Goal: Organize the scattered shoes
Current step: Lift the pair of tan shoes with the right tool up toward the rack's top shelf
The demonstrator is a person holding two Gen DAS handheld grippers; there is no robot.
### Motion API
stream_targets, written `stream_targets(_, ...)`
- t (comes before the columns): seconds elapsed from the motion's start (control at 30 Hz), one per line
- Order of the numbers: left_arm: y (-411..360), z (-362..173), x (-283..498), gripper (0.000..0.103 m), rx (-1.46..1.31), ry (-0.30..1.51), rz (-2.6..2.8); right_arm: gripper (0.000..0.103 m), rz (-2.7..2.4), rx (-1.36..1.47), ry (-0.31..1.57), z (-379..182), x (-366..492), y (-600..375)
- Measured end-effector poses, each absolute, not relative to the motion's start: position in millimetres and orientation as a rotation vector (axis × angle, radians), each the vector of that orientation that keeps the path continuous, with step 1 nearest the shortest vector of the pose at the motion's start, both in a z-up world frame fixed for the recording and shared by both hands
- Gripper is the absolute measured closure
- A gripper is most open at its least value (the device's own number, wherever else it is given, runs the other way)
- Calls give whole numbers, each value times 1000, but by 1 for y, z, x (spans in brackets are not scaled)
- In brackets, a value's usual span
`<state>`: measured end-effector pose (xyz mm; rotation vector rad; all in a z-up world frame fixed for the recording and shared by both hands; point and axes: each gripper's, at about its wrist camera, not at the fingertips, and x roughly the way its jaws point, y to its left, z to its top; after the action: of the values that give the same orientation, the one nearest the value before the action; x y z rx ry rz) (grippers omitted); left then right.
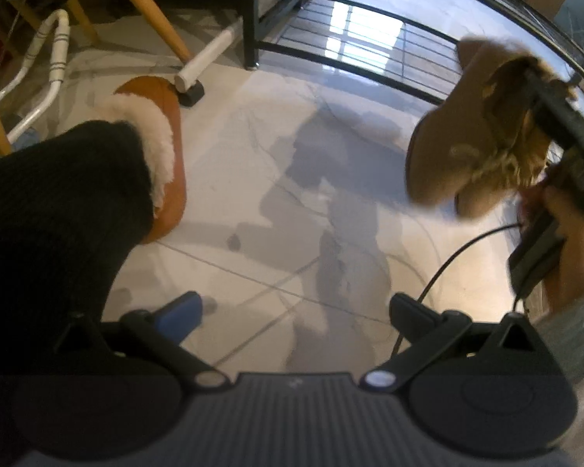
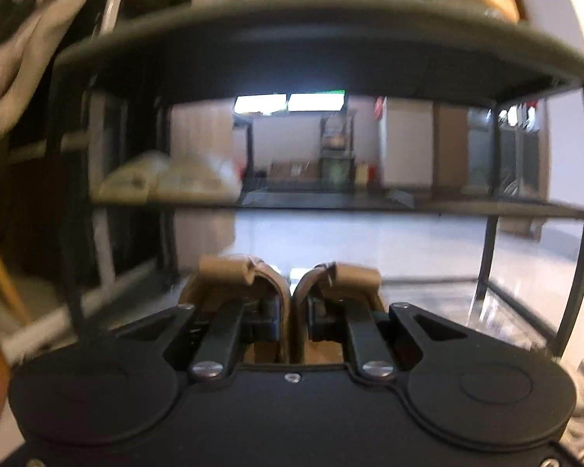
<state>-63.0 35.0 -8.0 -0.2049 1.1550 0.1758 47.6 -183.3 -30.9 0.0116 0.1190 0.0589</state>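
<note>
A pair of tan suede shoes [image 1: 459, 155] with shaggy fur lining hangs above the pale tiled floor at the right of the left wrist view. My right gripper [image 2: 292, 303] is shut on them, pinching the two tan collars [image 2: 268, 276] together between its fingers. It faces a black wire shoe rack [image 2: 331, 206], whose middle shelf holds pale shoes [image 2: 167, 179] at the left. My left gripper [image 1: 298, 311] points down at the bare floor, open, with nothing between its blue-padded fingers [image 1: 183, 309].
A person's foot in an orange slipper with white fleece [image 1: 163, 124] and a black trouser leg [image 1: 58, 214] stand at the left. Behind are a wooden chair leg [image 1: 148, 7], a white tube frame [image 1: 54, 58] and the rack's low shelf [image 1: 370, 66]. A black cable [image 1: 447, 260] trails at the right.
</note>
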Motion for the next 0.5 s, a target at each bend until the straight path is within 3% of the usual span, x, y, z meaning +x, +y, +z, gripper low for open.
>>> stream_targets(0.2, 31, -1, -63, 1, -197, 1118, 161, 91, 84, 11, 2, 24, 70, -188)
stream_targets(0.5, 32, 5, -64, 1, -223, 1110, 141, 91, 46, 42, 13, 92, 138, -200)
